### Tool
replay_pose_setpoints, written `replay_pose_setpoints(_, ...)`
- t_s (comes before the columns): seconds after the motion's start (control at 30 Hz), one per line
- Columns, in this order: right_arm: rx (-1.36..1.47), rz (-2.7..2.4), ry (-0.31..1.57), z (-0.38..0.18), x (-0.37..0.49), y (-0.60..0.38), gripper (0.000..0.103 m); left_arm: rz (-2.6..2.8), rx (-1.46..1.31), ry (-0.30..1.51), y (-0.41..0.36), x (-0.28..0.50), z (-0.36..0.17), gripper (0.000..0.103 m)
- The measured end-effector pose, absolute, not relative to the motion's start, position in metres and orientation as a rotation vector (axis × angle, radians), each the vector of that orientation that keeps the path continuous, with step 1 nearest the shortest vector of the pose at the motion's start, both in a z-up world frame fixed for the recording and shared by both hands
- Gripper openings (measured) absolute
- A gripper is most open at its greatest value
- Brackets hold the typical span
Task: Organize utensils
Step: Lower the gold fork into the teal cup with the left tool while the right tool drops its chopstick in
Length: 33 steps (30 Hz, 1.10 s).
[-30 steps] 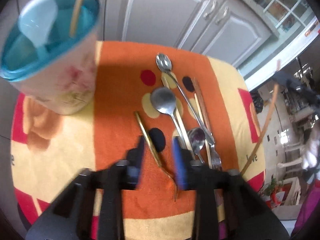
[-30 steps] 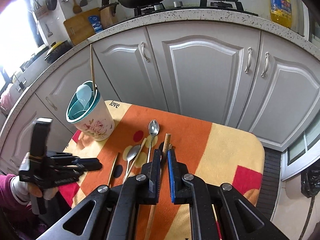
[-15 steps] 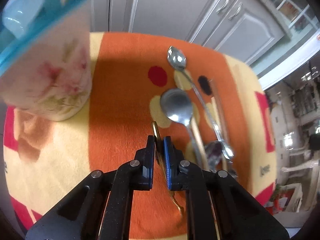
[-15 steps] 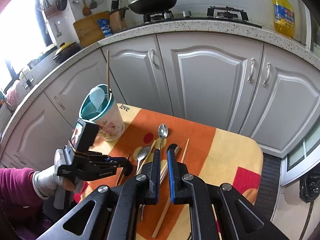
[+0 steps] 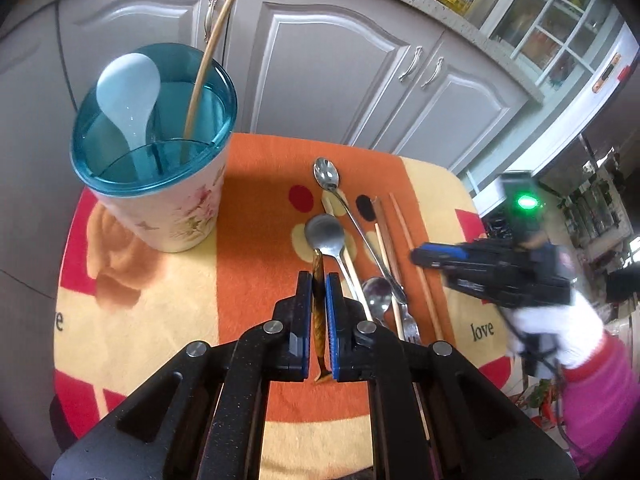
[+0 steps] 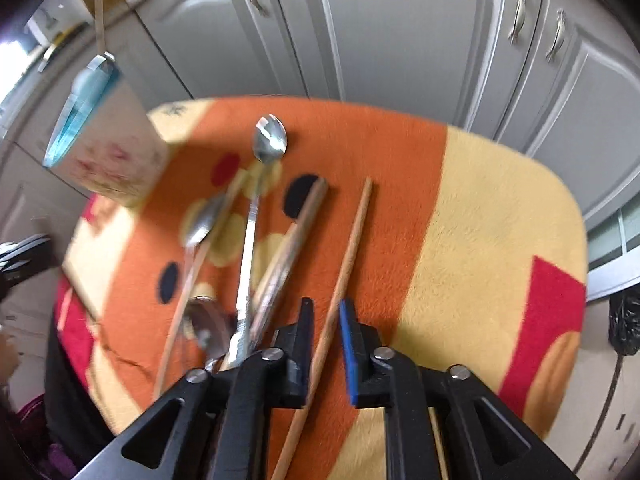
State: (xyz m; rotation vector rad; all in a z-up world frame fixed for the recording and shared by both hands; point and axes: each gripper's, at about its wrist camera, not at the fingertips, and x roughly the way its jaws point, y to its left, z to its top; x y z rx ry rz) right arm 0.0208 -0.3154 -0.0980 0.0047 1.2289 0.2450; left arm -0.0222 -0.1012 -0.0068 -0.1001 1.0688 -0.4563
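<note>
My left gripper is shut on a gold fork, held above the orange cloth. A floral utensil cup with a teal rim stands at the left and holds a pale blue spoon and a chopstick. Metal spoons and chopsticks lie on the cloth. My right gripper is open, low over the cloth, its jaws on either side of a wooden chopstick. It also shows in the left wrist view.
Grey cabinet doors stand behind the table. The cloth's yellow right part is bare. Spoons and a second chopstick lie left of my right gripper. The cup is at the far left there.
My left gripper has lifted the gold fork off the cloth and pulled back. My right gripper has dropped toward the cloth, opened, and now straddles a chopstick.
</note>
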Motion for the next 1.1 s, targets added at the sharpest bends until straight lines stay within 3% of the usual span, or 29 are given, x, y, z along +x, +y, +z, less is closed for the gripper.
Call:
replay_pose_setpoints(0.13, 0.003, 0.225, 1.224, -0.106, 0.036, -0.314, 0.023, -0.456, -0.113, 1.052, -0.100, -0.024, 0.000, 0.005)
replay_pose_setpoints(0.23, -0.045, 0.215, 1.224, -0.105, 0.041, -0.309, 0.009, -0.460, -0.118, 1.038, -0.099, -0.024, 0.005, 0.005)
replay_pose_setpoints(0.37, -0.028, 0.247, 1.197, -0.092, 0.031, -0.314, 0.008, -0.466, -0.120, 1.009, -0.095, -0.027, 0.019, 0.005)
replay_pose_setpoints(0.8, -0.005, 0.340, 0.914, 0.037, -0.044, -0.323, 0.006, -0.471, -0.135, 0.910, -0.078, -0.031, 0.072, 0.005)
replay_pose_setpoints(1.1, -0.058, 0.434, 0.763, 0.110, -0.034, -0.274, 0.006, -0.409, -0.166, 0.796, -0.039, -0.027, 0.126, 0.005)
